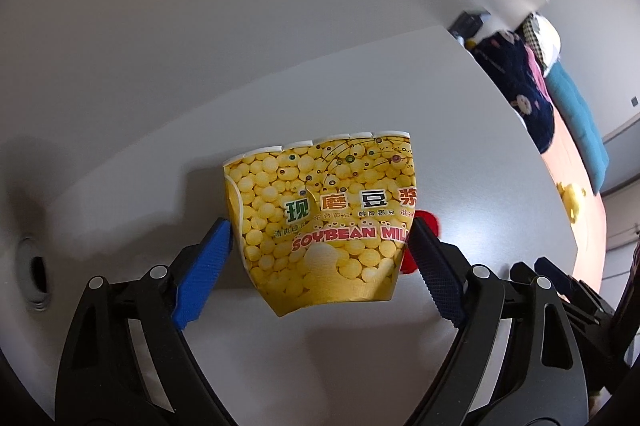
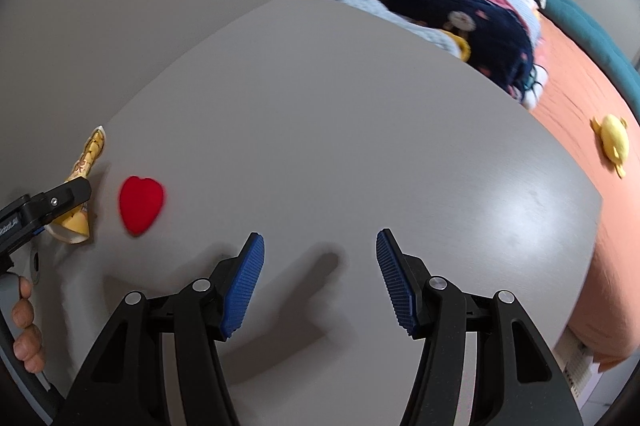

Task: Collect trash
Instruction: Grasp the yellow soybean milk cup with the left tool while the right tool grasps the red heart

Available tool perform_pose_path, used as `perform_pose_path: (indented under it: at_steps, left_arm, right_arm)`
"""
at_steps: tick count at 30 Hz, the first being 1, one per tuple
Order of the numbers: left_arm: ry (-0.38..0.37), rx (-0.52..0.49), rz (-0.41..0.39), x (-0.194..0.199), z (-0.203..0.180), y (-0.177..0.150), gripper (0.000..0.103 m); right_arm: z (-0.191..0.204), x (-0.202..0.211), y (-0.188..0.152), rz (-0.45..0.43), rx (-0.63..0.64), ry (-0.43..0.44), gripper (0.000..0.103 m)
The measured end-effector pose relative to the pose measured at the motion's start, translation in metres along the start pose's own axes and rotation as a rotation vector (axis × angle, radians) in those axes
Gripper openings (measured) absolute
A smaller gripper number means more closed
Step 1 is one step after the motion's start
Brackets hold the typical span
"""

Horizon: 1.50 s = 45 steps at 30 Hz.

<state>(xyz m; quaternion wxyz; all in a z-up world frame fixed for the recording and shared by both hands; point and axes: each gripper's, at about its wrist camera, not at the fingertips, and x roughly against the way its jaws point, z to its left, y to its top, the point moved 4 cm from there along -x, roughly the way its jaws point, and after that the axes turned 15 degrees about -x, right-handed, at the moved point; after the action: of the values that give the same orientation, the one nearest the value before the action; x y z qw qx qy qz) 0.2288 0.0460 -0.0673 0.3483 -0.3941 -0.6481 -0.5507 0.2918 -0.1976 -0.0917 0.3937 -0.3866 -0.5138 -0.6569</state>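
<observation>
A flattened yellow paper cup (image 1: 320, 222) printed "SOYBEAN MILK" sits between the blue pads of my left gripper (image 1: 322, 222). Both pads touch its side edges and it hangs a little above the grey table (image 1: 460, 130), with its shadow below. In the right wrist view the same cup (image 2: 86, 170) shows edge-on at the far left, with a black finger (image 2: 68, 196) of the left gripper across it. A red heart-shaped piece (image 2: 141, 204) lies flat on the table just right of the cup; it is mostly hidden in the left wrist view (image 1: 429, 221). My right gripper (image 2: 320, 236) hovers open over bare table.
The table's right edge (image 2: 592, 226) borders a bed with an orange sheet (image 2: 580, 94), a yellow plush toy (image 2: 614, 140) and a heap of dark clothes (image 2: 460, 10). A round cable hole (image 1: 36, 270) sits at the table's left. A person's hand (image 2: 26, 326) grips the left handle.
</observation>
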Motion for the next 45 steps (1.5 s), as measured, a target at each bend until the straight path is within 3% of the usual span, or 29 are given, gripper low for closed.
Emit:
perform_pose_path:
  at_steps: [12, 25, 27, 29, 45]
  left_arm:
    - [0.091, 0.039, -0.007, 0.021, 0.050, -0.025, 0.086]
    - [0.109, 0.059, -0.002, 0.021, 0.063, -0.029, 0.086]
    - [0.111, 0.058, -0.002, 0.021, 0.065, -0.031, 0.086]
    - [0.110, 0.059, -0.003, 0.021, 0.065, -0.030, 0.086]
    - [0.089, 0.013, -0.024, 0.031, 0.048, -0.025, 0.086]
  right_arm:
    - [0.079, -0.015, -0.009, 0.034, 0.111, 0.065, 0.060]
    - [0.129, -0.033, -0.010, 0.077, 0.194, 0.119, 0.059]
    - [0.134, -0.036, -0.010, 0.078, 0.207, 0.126, 0.051]
    - [0.140, -0.037, -0.014, 0.098, 0.223, 0.141, 0.031]
    - [0.108, -0.008, -0.015, 0.061, 0.202, 0.144, 0.030]
